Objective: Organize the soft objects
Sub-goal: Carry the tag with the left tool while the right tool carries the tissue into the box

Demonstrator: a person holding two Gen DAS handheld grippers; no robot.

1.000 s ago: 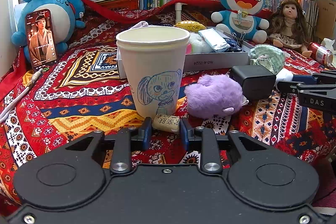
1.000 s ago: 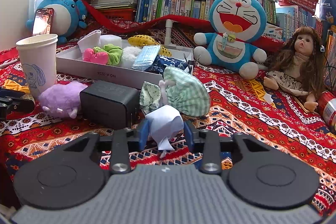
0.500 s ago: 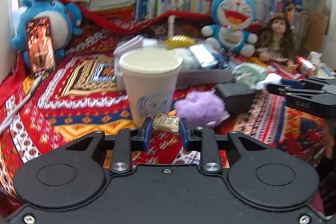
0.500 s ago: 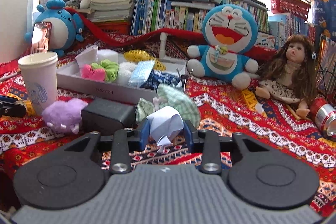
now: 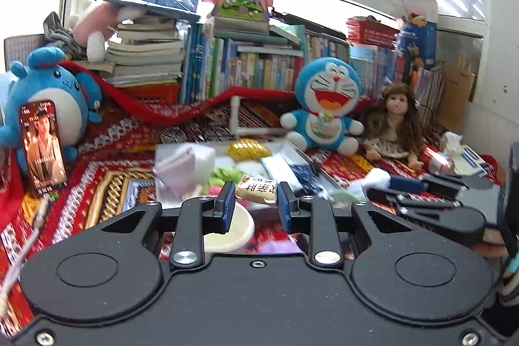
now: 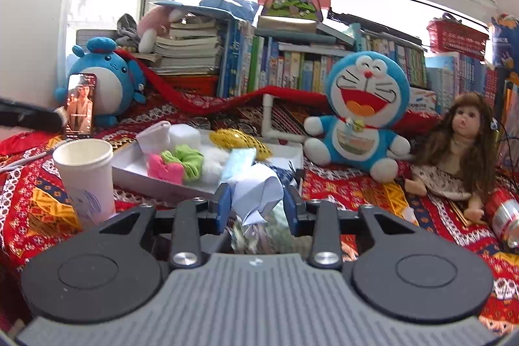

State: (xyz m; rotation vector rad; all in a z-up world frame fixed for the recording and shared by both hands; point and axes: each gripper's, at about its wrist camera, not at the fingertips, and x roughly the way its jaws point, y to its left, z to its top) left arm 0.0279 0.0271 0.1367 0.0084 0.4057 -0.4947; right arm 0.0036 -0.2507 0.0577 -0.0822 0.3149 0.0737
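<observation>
Soft objects are held in both grippers and carried above the cloth. The left gripper [image 5: 256,203] is pinching a small tan pillow printed with characters [image 5: 257,188]; its pads press on both ends. The right gripper [image 6: 258,201] is clamped on a pale blue-white cloth bundle [image 6: 258,195], which bulges out between the blue pads.

Destination, by judgement: the shallow grey tray [image 6: 136,175] ahead, which already holds a pink scrunchie [image 6: 160,169], a green scrunchie [image 6: 188,159], a yellow mesh item [image 6: 238,141] and white fluff.

Procedure for the step in hand:
- Keep both grips firm until each item is over a bare part of the tray; soft items may slip or sag if the pinch loosens early.
- Pass the left load clear of the paper cup [image 6: 86,177], which stands just beside the tray's near left end and looks easy to tip.
- Keep the two grippers apart; in the left wrist view the right gripper sits close on the right.
- Lower before releasing, so nothing bounces out.

Surface: a red patterned cloth [image 6: 356,193] covers the work area. A blue cat plush [image 6: 360,115], a doll [image 6: 460,148], a blue round plush [image 6: 103,83] with a phone [image 6: 80,106] leaning on it, and rows of books [image 6: 292,67] stand behind, under a bright window.
</observation>
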